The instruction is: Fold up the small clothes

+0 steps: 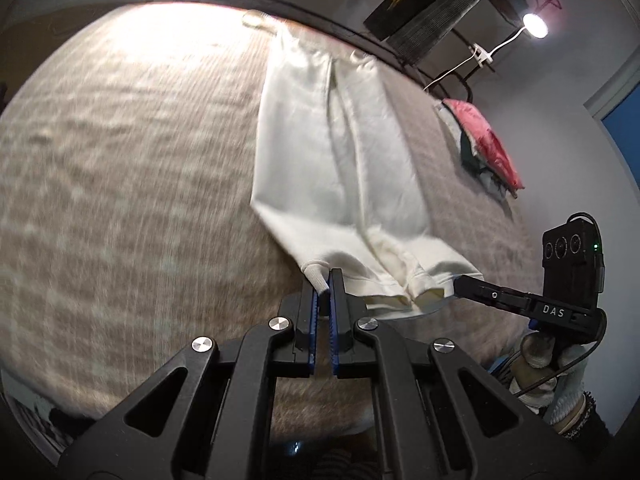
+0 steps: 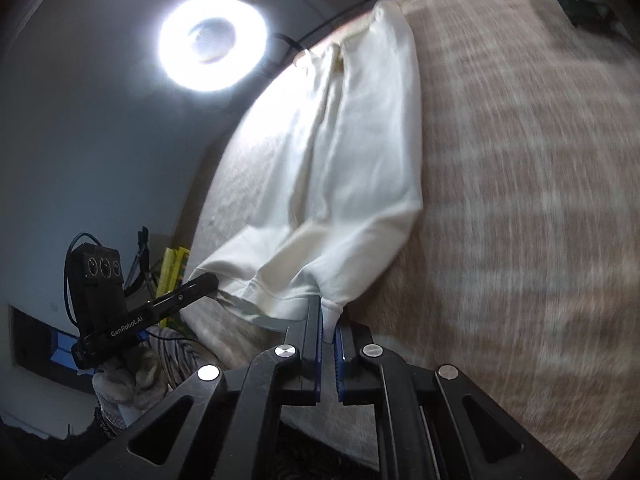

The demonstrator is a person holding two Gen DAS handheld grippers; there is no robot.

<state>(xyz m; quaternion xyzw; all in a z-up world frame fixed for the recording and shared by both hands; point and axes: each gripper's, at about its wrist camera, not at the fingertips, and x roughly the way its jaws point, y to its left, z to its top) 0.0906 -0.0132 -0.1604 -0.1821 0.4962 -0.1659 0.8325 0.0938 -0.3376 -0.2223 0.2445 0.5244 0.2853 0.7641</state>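
Note:
A small pair of cream-white trousers (image 1: 336, 168) lies stretched along the beige woven table cover (image 1: 120, 160), its far end at the table's far edge. My left gripper (image 1: 325, 286) is shut on the near-left ribbed corner of the trousers. My right gripper (image 2: 329, 320) is shut on the other near corner of the trousers (image 2: 352, 160). Both near corners are lifted a little off the cover. In the left wrist view the right gripper (image 1: 460, 282) comes in from the right; in the right wrist view the left gripper (image 2: 212, 280) comes in from the left.
A pile of folded clothes with a pink piece on top (image 1: 486, 144) sits at the table's right edge. A ring lamp (image 2: 212, 42) shines beyond the far edge. A small lamp (image 1: 535, 25) and a dark rack stand beyond the table.

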